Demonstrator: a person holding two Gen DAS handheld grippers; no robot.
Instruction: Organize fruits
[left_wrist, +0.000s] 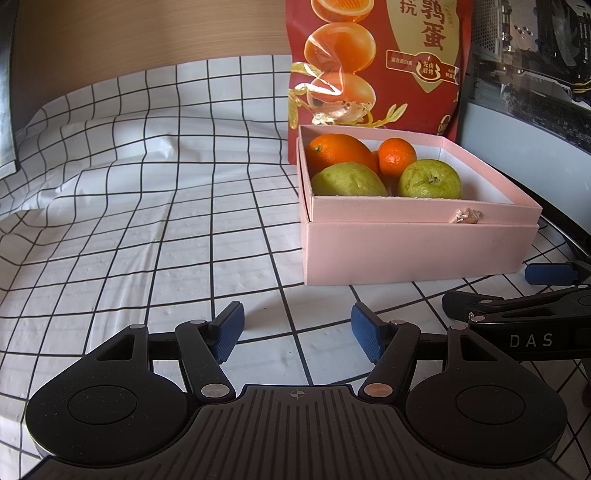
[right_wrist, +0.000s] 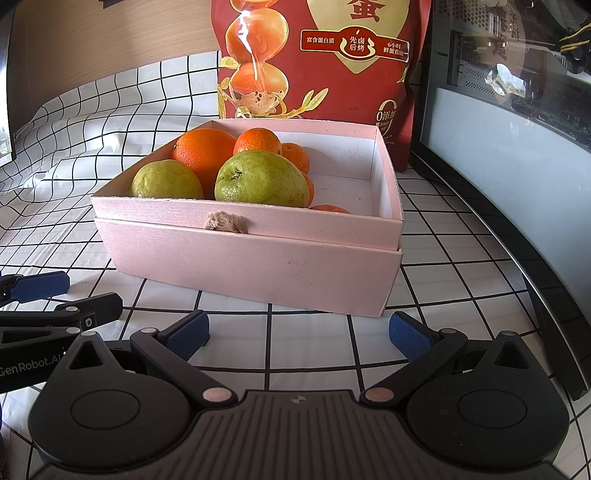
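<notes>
I am holding both claws spread and empty, low over the checked cloth (left_wrist: 147, 206); the fruits are sitting inside the pink box (right_wrist: 258, 266), straight ahead of my right gripper (right_wrist: 299, 334) and off to the right of my left gripper (left_wrist: 297, 330); judging by that, the right is reaching nearer to the closest pear (right_wrist: 260, 179).

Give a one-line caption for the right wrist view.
Open right tongs face a pink box of pears and oranges.

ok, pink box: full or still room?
Part full. The pink box holds two pears and oranges on its left; its right floor is bare.
</notes>
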